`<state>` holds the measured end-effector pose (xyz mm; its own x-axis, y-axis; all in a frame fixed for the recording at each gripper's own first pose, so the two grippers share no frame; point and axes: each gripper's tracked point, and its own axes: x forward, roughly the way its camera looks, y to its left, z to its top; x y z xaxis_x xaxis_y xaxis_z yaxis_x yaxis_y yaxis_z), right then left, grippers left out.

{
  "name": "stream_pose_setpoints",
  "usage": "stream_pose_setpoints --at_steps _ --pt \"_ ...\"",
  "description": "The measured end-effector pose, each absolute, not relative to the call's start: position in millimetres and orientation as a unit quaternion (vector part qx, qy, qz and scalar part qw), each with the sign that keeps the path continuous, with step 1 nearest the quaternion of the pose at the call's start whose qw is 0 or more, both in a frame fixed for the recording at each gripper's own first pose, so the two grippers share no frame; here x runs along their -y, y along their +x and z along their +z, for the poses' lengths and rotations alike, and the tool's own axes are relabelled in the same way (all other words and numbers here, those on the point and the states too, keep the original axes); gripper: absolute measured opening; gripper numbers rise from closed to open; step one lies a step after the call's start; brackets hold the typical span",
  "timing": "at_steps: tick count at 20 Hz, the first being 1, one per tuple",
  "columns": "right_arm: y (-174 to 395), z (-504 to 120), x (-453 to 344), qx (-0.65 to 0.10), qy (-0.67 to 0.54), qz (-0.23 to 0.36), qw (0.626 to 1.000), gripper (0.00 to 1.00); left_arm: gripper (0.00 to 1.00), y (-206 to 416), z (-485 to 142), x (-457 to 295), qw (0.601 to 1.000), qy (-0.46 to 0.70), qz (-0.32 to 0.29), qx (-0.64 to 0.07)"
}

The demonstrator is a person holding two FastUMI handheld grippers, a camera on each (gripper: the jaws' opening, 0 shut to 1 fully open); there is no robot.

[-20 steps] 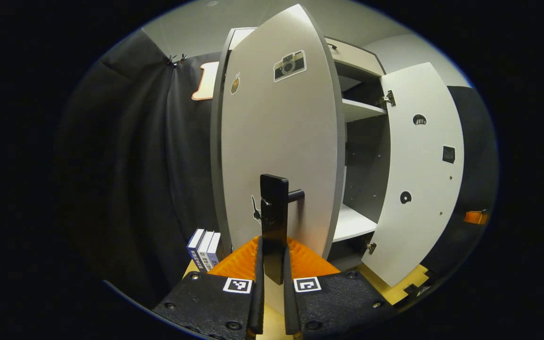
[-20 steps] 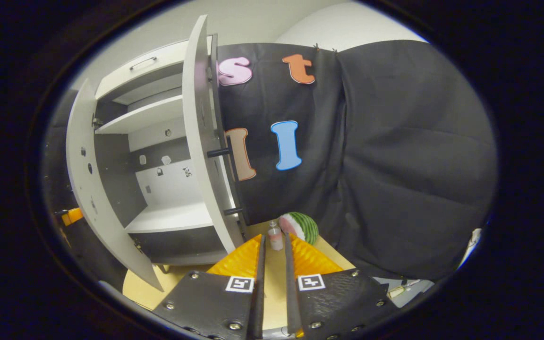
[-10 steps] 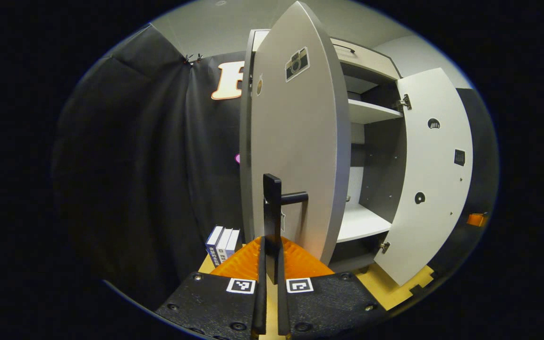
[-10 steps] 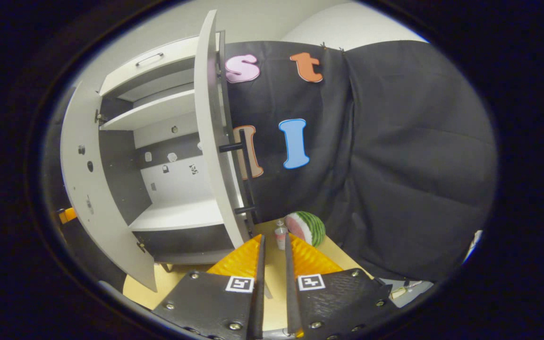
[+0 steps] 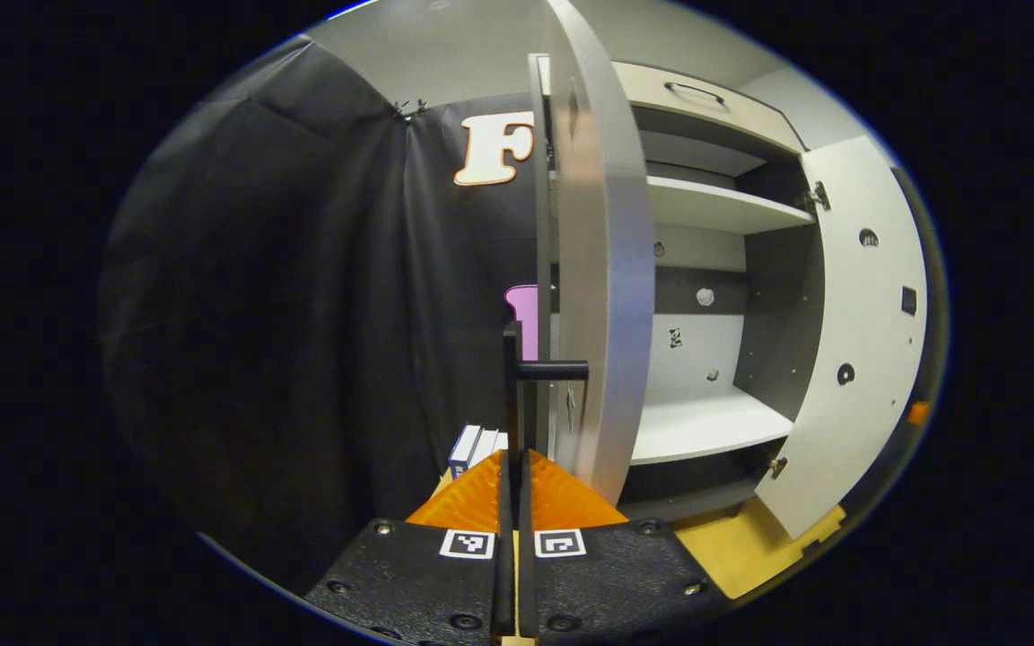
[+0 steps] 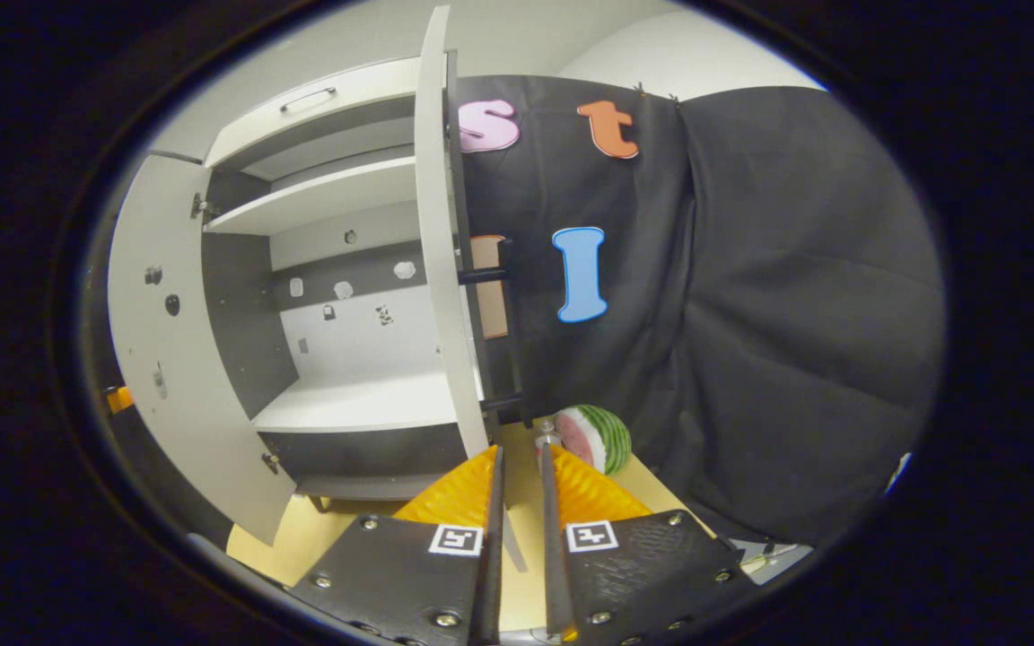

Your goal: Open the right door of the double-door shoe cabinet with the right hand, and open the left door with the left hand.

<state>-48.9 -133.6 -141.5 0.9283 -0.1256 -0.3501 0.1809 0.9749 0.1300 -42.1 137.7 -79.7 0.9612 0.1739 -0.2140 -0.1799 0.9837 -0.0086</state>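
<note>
Left gripper [image 5: 510, 484] pinches black bar handle [image 5: 512, 395] of pale grey left cabinet door [image 5: 602, 269], swung edge-on. Right door [image 5: 854, 332] wide open. Right gripper [image 6: 517, 489] holds nothing, fingers slightly apart. Final step; next likely release.

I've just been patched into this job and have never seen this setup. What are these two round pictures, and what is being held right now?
There is no robot arm: a person carries a two-finger gripper in each hand, and a fisheye camera rides on each, looking along its jaws.

In the left gripper view, the left gripper has its jaws closed on the black handle of the left door, which stands swung out, seen nearly edge-on.

In the right gripper view, the right gripper holds nothing, with a narrow gap between its jaws. The right door stands open; the cabinet shelf is bare.

On the floor board: books, a small bottle, a watermelon.
</note>
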Motion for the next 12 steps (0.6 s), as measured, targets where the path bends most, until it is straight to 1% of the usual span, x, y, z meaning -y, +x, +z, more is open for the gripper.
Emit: stream_pose_setpoints --at_steps 6,12 --pt "-57 -139 130 -0.171 0.081 -0.085 0.978 0.2 0.02 -55 -81 -141 0.989 -0.002 0.083 -0.123" --pt "-71 -116 113 -0.156 0.049 -0.092 0.982 0.19 0.02 -82 -46 -118 0.992 0.006 0.058 -0.109"
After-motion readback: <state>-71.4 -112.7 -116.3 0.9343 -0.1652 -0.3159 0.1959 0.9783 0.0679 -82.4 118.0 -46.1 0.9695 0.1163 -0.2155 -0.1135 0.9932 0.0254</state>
